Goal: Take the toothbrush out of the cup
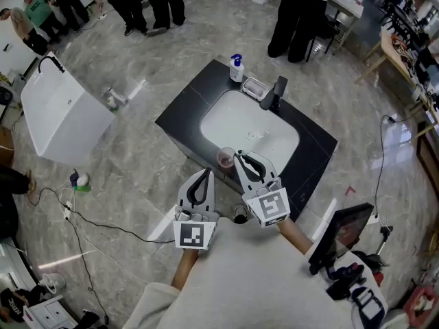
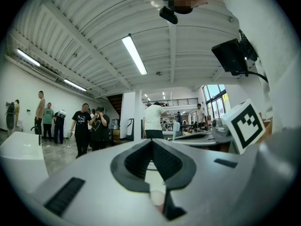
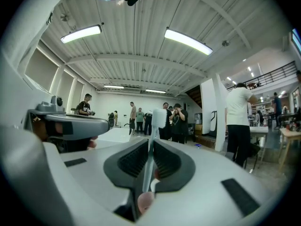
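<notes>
In the right gripper view, my right gripper point(image 3: 151, 142) is shut on a white toothbrush point(image 3: 153, 147); its handle runs up between the jaws and its head stands clear above them. The head view puts my right gripper point(image 1: 239, 156) just right of a pinkish cup point(image 1: 223, 158), which stands on the black counter point(image 1: 185, 118) at the sink's near corner. I cannot make out the toothbrush in that view. My left gripper point(image 1: 206, 173) hovers slightly nearer me, left of the cup. My left gripper point(image 2: 151, 141) has its jaws together, gripping nothing.
The white sink basin point(image 1: 250, 125) lies beyond the cup. A soap bottle point(image 1: 236, 68), a soap dish point(image 1: 255, 88) and a black faucet point(image 1: 276, 93) line its far edge. A white tub point(image 1: 62, 115) stands at left, people at the back, a monitor point(image 1: 343, 228) at right.
</notes>
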### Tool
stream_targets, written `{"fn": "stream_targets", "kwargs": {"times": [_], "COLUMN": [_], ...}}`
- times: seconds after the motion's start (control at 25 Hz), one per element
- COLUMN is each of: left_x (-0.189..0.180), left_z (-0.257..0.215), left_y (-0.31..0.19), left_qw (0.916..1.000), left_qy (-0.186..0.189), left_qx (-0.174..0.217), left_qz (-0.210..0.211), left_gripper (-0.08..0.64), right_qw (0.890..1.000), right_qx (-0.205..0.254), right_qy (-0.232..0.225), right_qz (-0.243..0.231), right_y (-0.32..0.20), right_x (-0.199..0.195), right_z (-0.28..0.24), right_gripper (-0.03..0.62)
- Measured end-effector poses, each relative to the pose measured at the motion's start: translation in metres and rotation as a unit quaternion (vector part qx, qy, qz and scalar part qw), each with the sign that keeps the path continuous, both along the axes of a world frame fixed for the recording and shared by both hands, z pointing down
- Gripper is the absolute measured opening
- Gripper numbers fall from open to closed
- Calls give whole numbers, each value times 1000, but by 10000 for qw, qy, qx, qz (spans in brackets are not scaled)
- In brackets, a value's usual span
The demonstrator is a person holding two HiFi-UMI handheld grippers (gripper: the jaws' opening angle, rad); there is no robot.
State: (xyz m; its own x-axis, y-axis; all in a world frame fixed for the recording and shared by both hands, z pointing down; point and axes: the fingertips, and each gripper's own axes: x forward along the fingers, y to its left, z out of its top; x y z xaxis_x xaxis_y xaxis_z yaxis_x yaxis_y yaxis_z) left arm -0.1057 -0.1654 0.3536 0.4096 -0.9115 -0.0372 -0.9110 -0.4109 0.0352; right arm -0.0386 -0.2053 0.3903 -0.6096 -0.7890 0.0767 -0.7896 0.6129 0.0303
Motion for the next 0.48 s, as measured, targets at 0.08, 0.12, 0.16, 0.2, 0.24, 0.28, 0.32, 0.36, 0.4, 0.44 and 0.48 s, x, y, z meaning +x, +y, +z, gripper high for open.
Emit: {"fn": "stream_targets", "kwargs": {"times": [0.08, 0.12, 0.16, 0.2, 0.24, 0.28, 0.32, 0.36, 0.4, 0.44, 0.48], "left_x": [1, 2, 2, 2, 3, 4, 5, 7, 9, 10, 11], "left_z": [0, -1, -1, -1, -1, 0, 1, 2, 2, 3, 3], "left_y": [1, 1, 2, 3, 4, 5, 6, 6, 7, 8, 9], "left_qw": [10000, 10000, 10000, 10000, 10000, 10000, 10000, 9999, 9999, 9999, 9999], "left_qy": [-6, -10, -9, -4, 5, 13, 15, 13, 11, 12, 15], "left_qx": [1, 8, 12, 10, -3, -24, -42, -53, -58, -64, -71], "left_qz": [25, 35, 40, 45, 51, 59, 71, 84, 96, 105, 113], "left_gripper": [3, 3, 3, 5, 3, 3, 3, 3, 3, 3, 3], "right_qw": [10000, 10000, 10000, 10000, 10000, 10000, 9999, 9998, 9999, 9999, 9999], "right_qx": [-26, -37, -48, -56, -48, -3, 75, 116, 72, 12, 8], "right_qy": [9, 23, 25, 10, -13, -39, -73, -89, -64, -35, -46], "right_qz": [-10, -1, 15, 37, 59, 80, 99, 115, 129, 142, 155], "right_y": [11, 16, 20, 23, 26, 28, 30, 32, 35, 38, 40], "right_x": [4, 6, 8, 10, 12, 14, 17, 20, 23, 26, 28], "right_z": [-2, -3, -4, -5, -6, -8, -11, -13, -13, -12, -14], "right_gripper": [41, 41, 41, 41, 41, 41, 41, 41, 41, 41, 40]}}
